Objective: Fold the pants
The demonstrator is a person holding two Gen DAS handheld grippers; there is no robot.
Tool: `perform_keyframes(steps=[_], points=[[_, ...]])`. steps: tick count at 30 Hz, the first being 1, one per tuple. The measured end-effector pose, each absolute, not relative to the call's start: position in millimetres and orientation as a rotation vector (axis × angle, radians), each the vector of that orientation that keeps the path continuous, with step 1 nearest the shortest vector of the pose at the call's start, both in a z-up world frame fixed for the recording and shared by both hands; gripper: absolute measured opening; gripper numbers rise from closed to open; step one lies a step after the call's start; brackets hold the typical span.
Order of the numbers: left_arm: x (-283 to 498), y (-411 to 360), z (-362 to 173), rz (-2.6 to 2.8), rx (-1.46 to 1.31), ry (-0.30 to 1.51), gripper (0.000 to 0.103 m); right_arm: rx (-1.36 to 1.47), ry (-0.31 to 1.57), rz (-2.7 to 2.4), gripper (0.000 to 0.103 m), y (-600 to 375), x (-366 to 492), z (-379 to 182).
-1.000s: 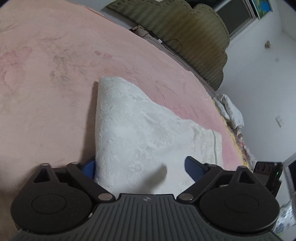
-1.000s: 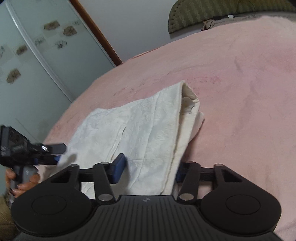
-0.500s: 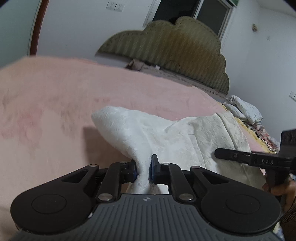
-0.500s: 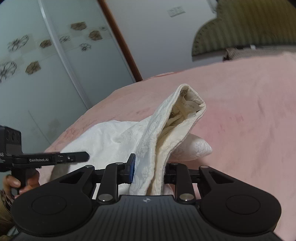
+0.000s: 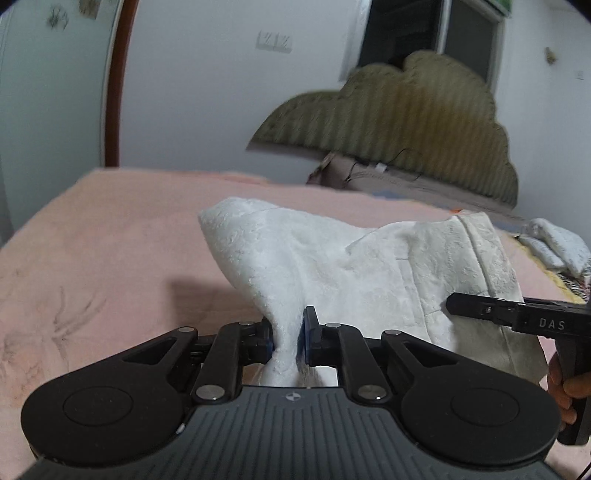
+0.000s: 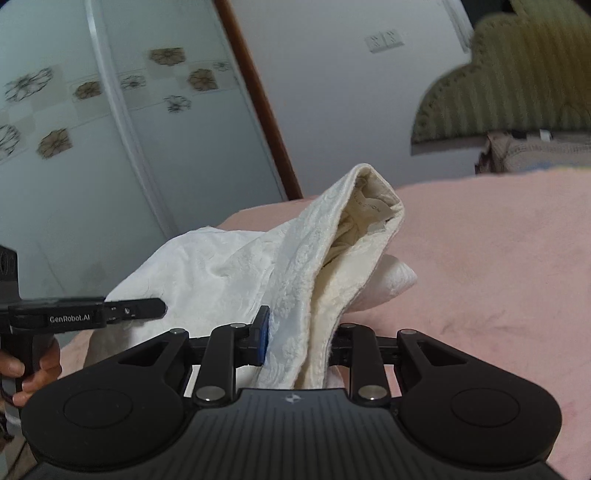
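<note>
Nearest the left wrist camera, the left claw (image 5: 287, 341) is clenched on a narrow pinch of the white pants (image 5: 332, 273), its blue pads pressed against the cloth from both sides. The jaws have just closed onto this fold. Nearest the right wrist camera, the right claw (image 6: 297, 343) grips a thicker bunch of the pants (image 6: 295, 280), several layers gathered between its pads; these jaws have likewise just closed on the fabric.

Beyond both claws the pants rise off the pink bed cover (image 5: 110, 240), draped between the two grips, with their far end resting on the bed.

The left view alone shows the pants' smooth outer face, the right claw (image 5: 480, 310) coming in from the side with a hand (image 5: 565, 387) on its handle, rumpled bedding (image 5: 557, 243) at the bed's edge, and a dark window (image 5: 424, 33) above the olive headboard (image 5: 399, 122).

The right view alone shows the waistband opening with a sewn label (image 6: 369, 206) inside, the left claw (image 6: 136, 308) entering from the side with fingers (image 6: 40, 373) around its grip, and a pale wardrobe door (image 6: 74, 110) printed with flowers.
</note>
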State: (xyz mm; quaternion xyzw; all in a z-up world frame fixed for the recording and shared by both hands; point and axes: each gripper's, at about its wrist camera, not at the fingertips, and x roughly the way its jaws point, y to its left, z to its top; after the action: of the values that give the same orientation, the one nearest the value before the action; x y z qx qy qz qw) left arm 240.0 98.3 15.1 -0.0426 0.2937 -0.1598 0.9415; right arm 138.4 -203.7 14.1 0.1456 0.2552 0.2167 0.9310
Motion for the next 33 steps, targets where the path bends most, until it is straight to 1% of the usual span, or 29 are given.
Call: perform_keyframes(steps=[1,2,3,5,6,7,8,10,13,15,16,18,20,21,22,24,25,26,27,29,31,33], points=[[250,98,6,-0.313,-0.091,0.638,0.014,0.322,0.556,0.428,0.026,-202,148,4],[256,97,-3,-0.302,-0.089,0.672,0.015,0.34,0.597,0.408,0.029,-202,156,-7],[261,96,-12,-0.281,-0.083,0.697,0.017,0.347,0.634,0.372,0.036,-202,161,-17],[263,98,-24,-0.255,-0.085,0.712,0.024,0.364,0.671,0.308,0.048,-206,163,-33],[262,102,-26,-0.251,-0.094,0.708,0.028,0.398,0.674,0.307,0.049,-213,160,-38],[261,107,-26,-0.242,-0.098,0.702,0.04,0.427,0.666,0.307,0.049,-219,155,-40],[258,112,-25,-0.227,-0.101,0.692,0.046,0.438,0.652,0.294,0.049,-225,148,-40],[247,122,-21,-0.2,-0.121,0.658,0.042,0.412,0.594,0.229,0.049,-230,128,-32],[229,133,-21,-0.193,-0.152,0.631,0.043,0.276,0.468,0.192,0.049,-218,93,-9],[230,127,-24,-0.159,-0.076,0.652,0.049,0.216,0.44,0.273,0.049,-204,80,1],[236,123,-26,-0.134,-0.035,0.667,0.055,0.178,0.446,0.315,0.049,-194,77,4],[241,123,-28,-0.076,-0.019,0.691,0.055,0.067,0.51,0.352,0.047,-171,80,1],[236,127,-18,-0.045,-0.068,0.681,0.052,-0.022,0.584,0.257,0.046,-160,87,-9],[229,127,-12,-0.031,-0.072,0.665,0.051,-0.022,0.592,0.21,0.048,-161,86,-13],[223,125,-7,-0.015,-0.054,0.652,0.052,0.023,0.591,0.185,0.049,-167,81,-13],[206,121,0,-0.009,-0.029,0.651,0.058,0.118,0.57,0.187,0.049,-171,63,-9],[199,117,2,-0.019,-0.035,0.666,0.068,0.123,0.544,0.203,0.049,-167,52,-6],[186,118,1,-0.031,-0.046,0.679,0.073,0.104,0.521,0.216,0.057,-162,42,-5],[179,115,0,-0.044,-0.051,0.686,0.074,0.074,0.504,0.221,0.066,-156,36,-5],[170,104,-10,-0.05,0.014,0.676,0.077,0.004,0.516,0.231,0.076,-143,34,-11],[167,98,-17,-0.023,0.084,0.65,0.079,-0.022,0.602,0.181,0.075,-142,49,-23],[163,104,-14,-0.021,0.051,0.655,0.078,0.056,0.613,0.138,0.074,-155,49,-23]])
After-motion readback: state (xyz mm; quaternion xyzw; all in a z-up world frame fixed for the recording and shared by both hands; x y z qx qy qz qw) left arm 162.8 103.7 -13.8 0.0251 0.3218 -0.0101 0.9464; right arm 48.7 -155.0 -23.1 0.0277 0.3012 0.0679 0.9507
